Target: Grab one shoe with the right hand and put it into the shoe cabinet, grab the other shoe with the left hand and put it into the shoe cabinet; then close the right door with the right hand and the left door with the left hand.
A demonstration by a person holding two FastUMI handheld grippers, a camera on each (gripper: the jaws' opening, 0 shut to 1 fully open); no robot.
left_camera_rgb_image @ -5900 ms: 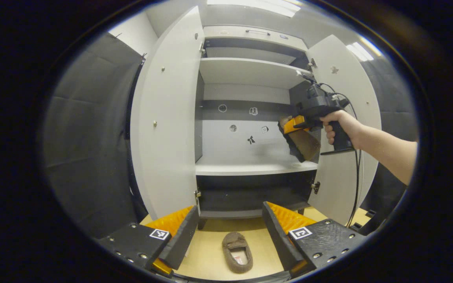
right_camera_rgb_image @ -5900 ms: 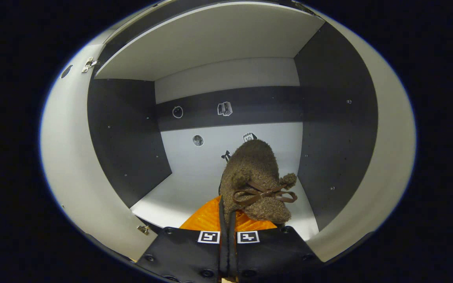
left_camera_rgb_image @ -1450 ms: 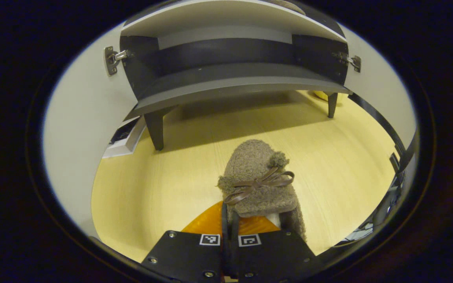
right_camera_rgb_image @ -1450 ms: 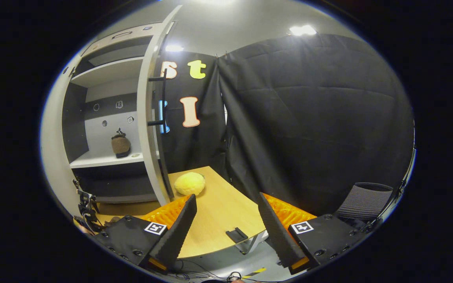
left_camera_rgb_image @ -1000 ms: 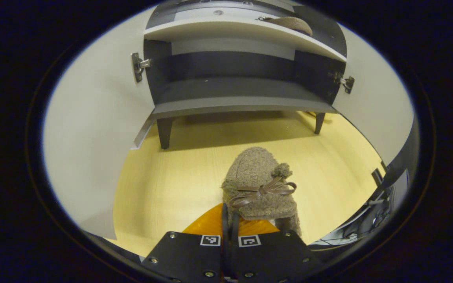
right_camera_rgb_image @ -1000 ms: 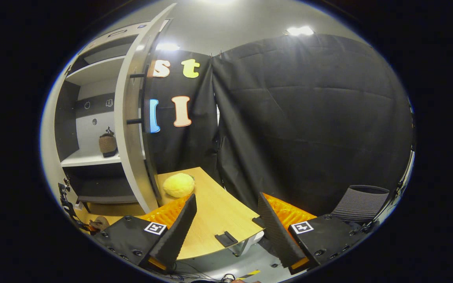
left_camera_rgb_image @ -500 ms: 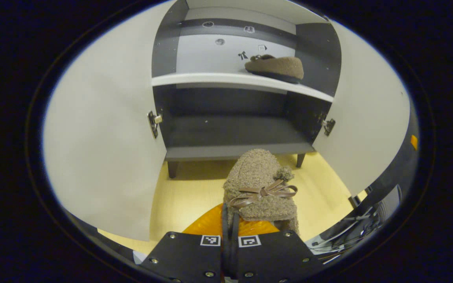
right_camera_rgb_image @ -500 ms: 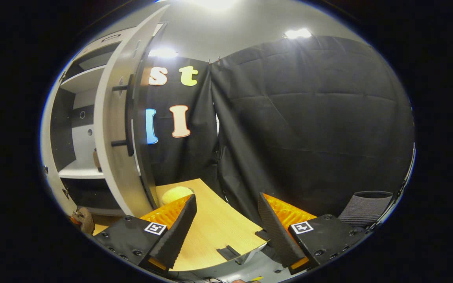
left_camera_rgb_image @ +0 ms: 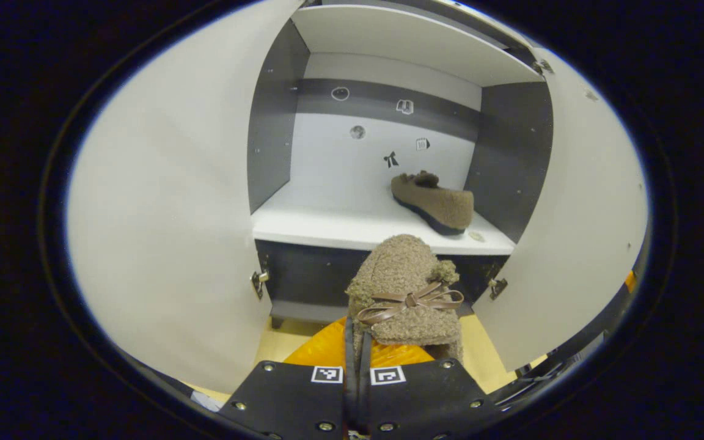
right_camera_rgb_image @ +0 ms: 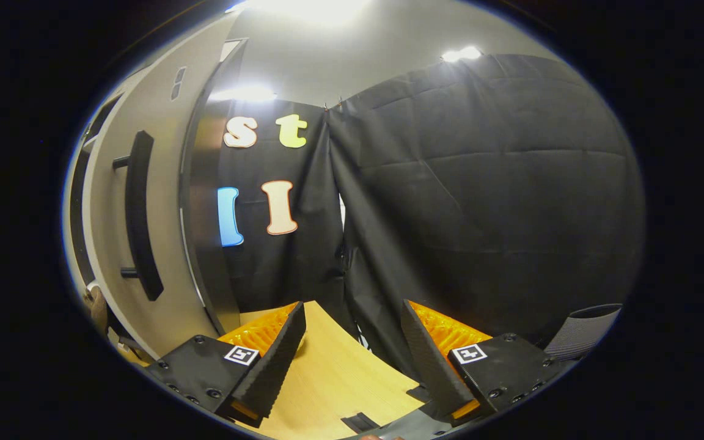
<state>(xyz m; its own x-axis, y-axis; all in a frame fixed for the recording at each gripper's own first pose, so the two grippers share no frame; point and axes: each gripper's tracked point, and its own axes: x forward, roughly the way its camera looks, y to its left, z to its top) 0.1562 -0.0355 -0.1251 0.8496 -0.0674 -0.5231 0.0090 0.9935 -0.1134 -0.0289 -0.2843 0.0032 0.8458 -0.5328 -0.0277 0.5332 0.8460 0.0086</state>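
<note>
In the left gripper view, my left gripper [left_camera_rgb_image: 356,335] is shut on the heel edge of a brown fuzzy slipper [left_camera_rgb_image: 406,287] with a ribbon bow. It holds the slipper in the air in front of the open shoe cabinet, just below the front edge of the white middle shelf [left_camera_rgb_image: 340,225]. The other brown slipper [left_camera_rgb_image: 432,201] lies on that shelf at the right, near the dark side wall. My right gripper [right_camera_rgb_image: 352,313] is open and holds nothing. It is outside the right door [right_camera_rgb_image: 113,201], facing the door's black handle [right_camera_rgb_image: 139,239] and the cloth wall.
Both cabinet doors stand wide open: the left door [left_camera_rgb_image: 162,214] and the right door [left_camera_rgb_image: 575,226] flank the opening. A dark lower compartment [left_camera_rgb_image: 315,284] sits under the shelf. Light wooden floor [right_camera_rgb_image: 333,379] lies below, and a grey ribbed object [right_camera_rgb_image: 584,327] stands at the far right.
My left gripper closed on the floor slipper and lifted it to shelf height. The right gripper, earlier shut on the first slipper, is open and has swung outside the right door.
</note>
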